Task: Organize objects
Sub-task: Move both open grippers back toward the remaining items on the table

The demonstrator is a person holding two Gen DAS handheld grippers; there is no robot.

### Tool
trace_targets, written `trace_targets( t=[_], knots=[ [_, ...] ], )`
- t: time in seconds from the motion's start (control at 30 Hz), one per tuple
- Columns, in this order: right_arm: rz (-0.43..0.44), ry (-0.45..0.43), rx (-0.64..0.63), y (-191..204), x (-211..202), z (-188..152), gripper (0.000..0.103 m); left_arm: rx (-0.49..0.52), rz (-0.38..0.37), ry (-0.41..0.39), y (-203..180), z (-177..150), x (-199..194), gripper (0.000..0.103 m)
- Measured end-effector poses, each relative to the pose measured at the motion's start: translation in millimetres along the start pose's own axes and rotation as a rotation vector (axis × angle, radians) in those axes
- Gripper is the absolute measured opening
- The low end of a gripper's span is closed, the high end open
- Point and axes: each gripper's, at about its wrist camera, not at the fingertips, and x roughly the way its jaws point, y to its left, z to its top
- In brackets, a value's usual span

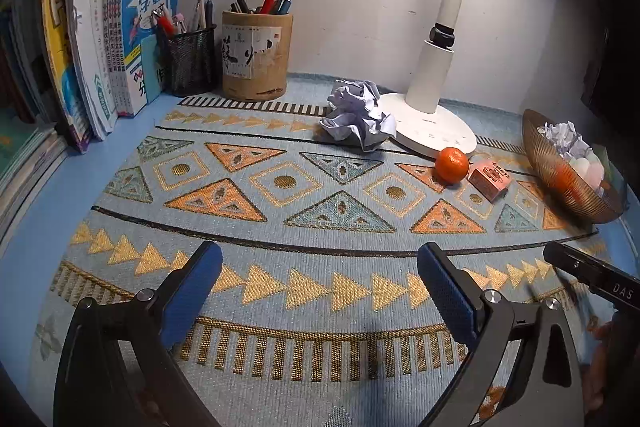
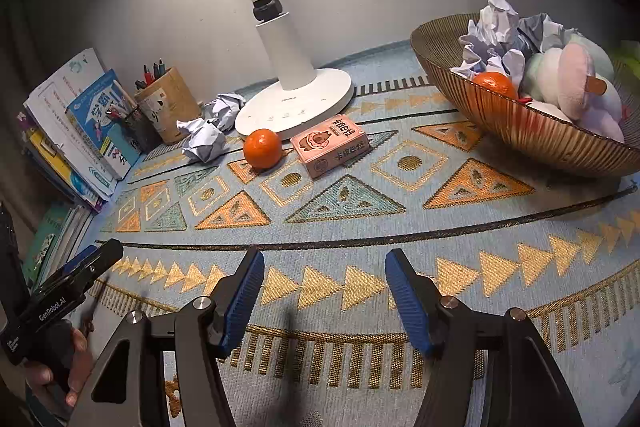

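Note:
An orange mandarin lies on the patterned mat beside a pink box. Crumpled paper lies left of the lamp base. A ribbed amber bowl at the right holds crumpled paper, another mandarin and a plush toy. My left gripper is open and empty above the mat's near part. My right gripper is open and empty, well short of the box.
A white desk lamp stands at the back. A bamboo pen pot, a mesh pen cup and upright books line the back left against the wall.

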Motion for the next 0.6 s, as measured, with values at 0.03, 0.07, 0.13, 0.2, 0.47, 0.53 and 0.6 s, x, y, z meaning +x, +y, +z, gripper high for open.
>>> trace_targets(
  t=[0.03,0.07,0.13,0.2,0.47,0.53,0.6],
  knots=[
    [-0.002,-0.004,0.004,-0.6,-1.2,0.2,0.061,0.003,0.003,0.007,-0.5,0.4,0.8,0.098],
    [-0.005,-0.005,0.008,-1.0,-1.5,0.6,0.061,0.003,-0.002,0.019,-0.6,1.6,2.2,0.098],
    [-0.023,0.012,0.013,-0.5,2.1,1.4,0.061,-0.017,-0.044,0.048,1.9,8.5,5.3,0.098],
    [-0.012,0.069,0.011,1.8,12.5,6.7,0.061,-0.072,-0.111,0.076,7.1,24.1,8.8,0.098],
    [-0.029,0.098,-0.021,32.2,54.3,62.6,0.048,-0.232,-0.202,0.146,5.4,95.8,76.1,0.097],
    [-0.080,0.109,-0.013,34.2,71.1,67.6,0.046,-0.278,-0.182,0.171,4.0,99.3,100.3,0.097],
    [-0.102,0.121,-0.011,34.1,83.2,70.1,0.046,-0.279,-0.141,0.179,-2.1,100.9,118.1,0.097]
  ],
)
